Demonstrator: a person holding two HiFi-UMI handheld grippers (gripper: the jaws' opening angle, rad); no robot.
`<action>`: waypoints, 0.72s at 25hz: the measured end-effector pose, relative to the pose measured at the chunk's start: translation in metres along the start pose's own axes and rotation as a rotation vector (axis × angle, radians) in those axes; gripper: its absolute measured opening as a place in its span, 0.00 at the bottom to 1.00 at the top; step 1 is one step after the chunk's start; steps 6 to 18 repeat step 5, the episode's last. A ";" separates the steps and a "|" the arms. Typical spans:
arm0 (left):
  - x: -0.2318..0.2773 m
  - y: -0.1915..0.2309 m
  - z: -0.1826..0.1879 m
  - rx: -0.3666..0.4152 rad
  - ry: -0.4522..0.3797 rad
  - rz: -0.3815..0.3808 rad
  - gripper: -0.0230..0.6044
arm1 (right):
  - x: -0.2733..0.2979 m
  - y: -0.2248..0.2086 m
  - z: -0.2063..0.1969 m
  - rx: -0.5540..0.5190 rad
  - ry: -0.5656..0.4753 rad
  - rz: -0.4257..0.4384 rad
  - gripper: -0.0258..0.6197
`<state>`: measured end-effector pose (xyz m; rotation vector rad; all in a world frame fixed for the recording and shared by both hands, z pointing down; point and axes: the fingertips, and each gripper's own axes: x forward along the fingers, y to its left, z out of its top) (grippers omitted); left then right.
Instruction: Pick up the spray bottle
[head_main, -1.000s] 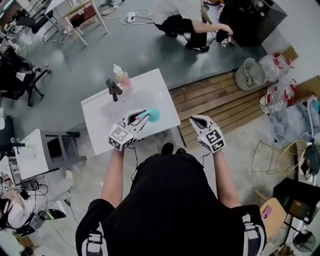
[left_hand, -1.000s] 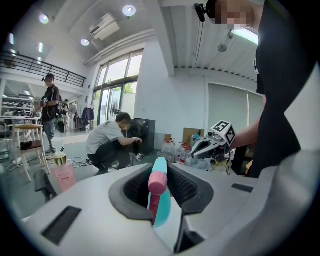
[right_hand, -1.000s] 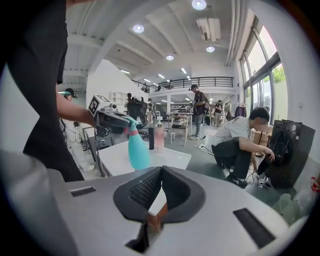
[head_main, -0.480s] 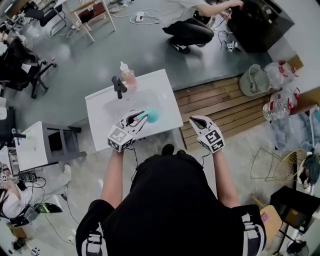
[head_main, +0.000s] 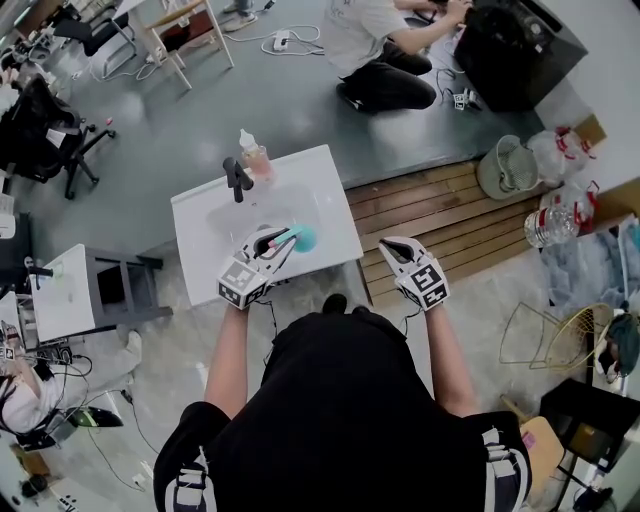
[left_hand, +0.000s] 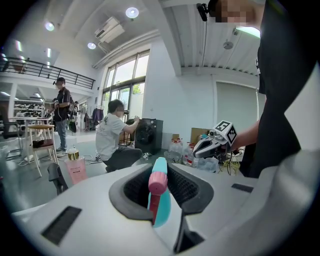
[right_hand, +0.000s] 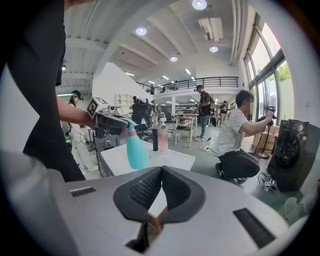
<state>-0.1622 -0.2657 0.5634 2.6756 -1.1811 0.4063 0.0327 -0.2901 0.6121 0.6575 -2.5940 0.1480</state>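
The spray bottle (head_main: 303, 237) has a teal body and a pink head. My left gripper (head_main: 272, 246) is shut on it near the neck, over the near part of the white table (head_main: 200, 240). In the left gripper view the bottle (left_hand: 161, 205) sits upright between the dark pads, pink head (left_hand: 157, 182) on top. The right gripper view shows the teal bottle (right_hand: 136, 150) hanging from the left gripper (right_hand: 107, 121), its base clear of the table (right_hand: 170, 159). My right gripper (head_main: 397, 247) hovers off the table's right side, shut (right_hand: 161, 172) with nothing in it.
A pink lotion bottle (head_main: 252, 155) and a black upright object (head_main: 236, 178) stand at the table's far edge. A wooden pallet (head_main: 450, 195) lies to the right. A person (head_main: 385, 40) crouches beyond. A small white side table (head_main: 65, 300) stands at left.
Both grippers and the bottle have stayed where they were. The crouching person at the back has shifted position.
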 end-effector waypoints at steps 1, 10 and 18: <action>0.000 -0.002 0.001 0.002 0.001 0.001 0.19 | -0.002 -0.001 0.000 0.001 0.000 0.000 0.07; 0.000 -0.009 0.006 0.004 0.001 0.008 0.19 | -0.011 -0.002 -0.001 0.004 -0.001 0.000 0.07; 0.000 -0.009 0.006 0.004 0.001 0.008 0.19 | -0.011 -0.002 -0.001 0.004 -0.001 0.000 0.07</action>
